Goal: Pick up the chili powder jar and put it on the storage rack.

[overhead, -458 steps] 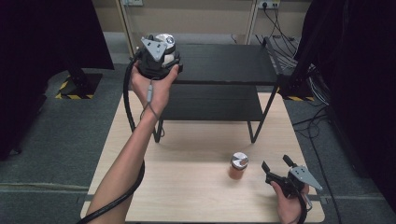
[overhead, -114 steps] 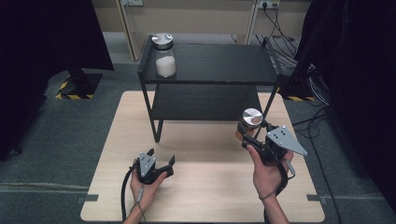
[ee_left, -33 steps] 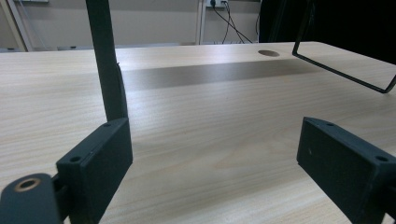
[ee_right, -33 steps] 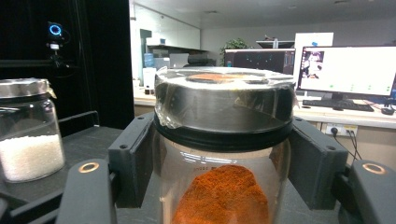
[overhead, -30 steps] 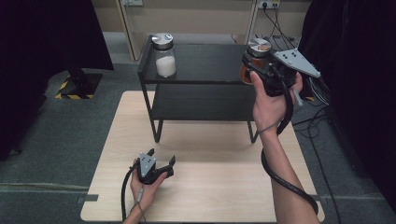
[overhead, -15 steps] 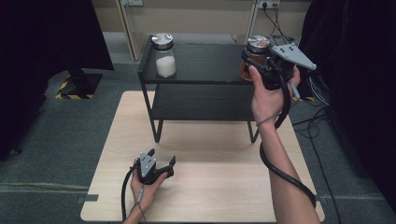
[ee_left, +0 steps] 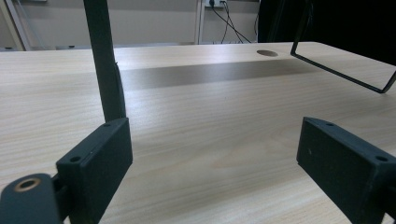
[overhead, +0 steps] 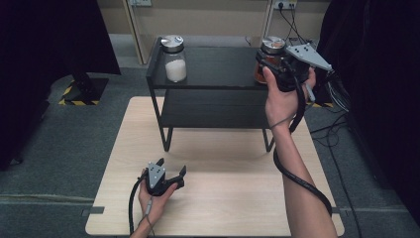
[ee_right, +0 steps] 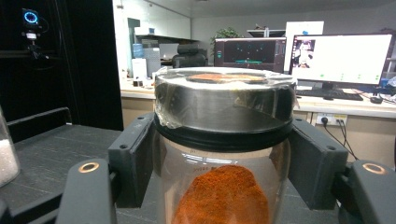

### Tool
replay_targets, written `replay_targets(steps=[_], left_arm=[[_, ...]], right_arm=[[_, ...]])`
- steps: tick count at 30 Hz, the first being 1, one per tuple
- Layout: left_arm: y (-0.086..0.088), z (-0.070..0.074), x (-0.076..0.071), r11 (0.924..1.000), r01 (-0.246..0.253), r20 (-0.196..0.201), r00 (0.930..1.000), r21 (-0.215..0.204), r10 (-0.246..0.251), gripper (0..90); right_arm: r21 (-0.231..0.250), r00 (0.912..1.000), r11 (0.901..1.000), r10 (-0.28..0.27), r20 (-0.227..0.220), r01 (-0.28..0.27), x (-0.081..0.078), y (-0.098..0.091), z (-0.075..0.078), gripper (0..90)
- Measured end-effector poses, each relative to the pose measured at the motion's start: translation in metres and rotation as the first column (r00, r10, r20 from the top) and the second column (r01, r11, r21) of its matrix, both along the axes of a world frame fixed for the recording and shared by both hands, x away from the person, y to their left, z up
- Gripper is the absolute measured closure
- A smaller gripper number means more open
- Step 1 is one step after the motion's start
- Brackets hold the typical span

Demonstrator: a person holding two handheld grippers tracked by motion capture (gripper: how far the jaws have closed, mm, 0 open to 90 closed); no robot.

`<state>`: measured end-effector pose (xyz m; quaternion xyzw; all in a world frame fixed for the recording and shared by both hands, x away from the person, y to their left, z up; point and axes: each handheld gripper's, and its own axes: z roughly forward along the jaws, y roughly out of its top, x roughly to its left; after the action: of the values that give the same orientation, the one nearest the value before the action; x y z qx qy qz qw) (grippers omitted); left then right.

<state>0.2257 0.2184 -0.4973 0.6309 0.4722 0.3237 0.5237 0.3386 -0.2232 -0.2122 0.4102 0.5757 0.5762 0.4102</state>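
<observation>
Jar of orange powder (ee_right: 223,154), clamped in the right gripper (overhead: 277,67), now hangs at the right end of the black shelf's top (overhead: 218,64), a little lower than half a second ago; it seems about to be set down opposite the white-powder jar (overhead: 174,59). The left gripper (overhead: 166,173) rests wide open and empty on the worktop (overhead: 237,198).

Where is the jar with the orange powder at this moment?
In the high view the orange powder jar is at the right end of the black shelf's top, clamped in the right gripper, far right of the white powder jar.
</observation>
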Motion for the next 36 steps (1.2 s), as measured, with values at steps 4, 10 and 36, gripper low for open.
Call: replay_targets(steps=[4, 10, 36], left_arm=[[0.000, 0.000, 0.000, 1.0000, 0.000, 0.000, 1.0000, 0.001, 0.000, 10.0], [0.000, 0.000, 0.000, 1.0000, 0.001, -0.003, 1.0000, 0.001, -0.001, 10.0], [0.000, 0.000, 0.000, 1.0000, -0.003, -0.004, 1.0000, -0.007, 0.003, 9.9]], right_arm=[[-0.004, 1.0000, 1.0000, -0.003, -0.002, 0.003, 0.003, 0.000, -0.003, 32.2], [-0.008, 1.0000, 1.0000, -0.003, -0.007, 0.003, 0.007, -0.001, -0.004, 32.2], [-0.008, 0.9998, 0.9999, 0.012, 0.013, -0.012, 0.012, -0.003, -0.012, 29.8]])
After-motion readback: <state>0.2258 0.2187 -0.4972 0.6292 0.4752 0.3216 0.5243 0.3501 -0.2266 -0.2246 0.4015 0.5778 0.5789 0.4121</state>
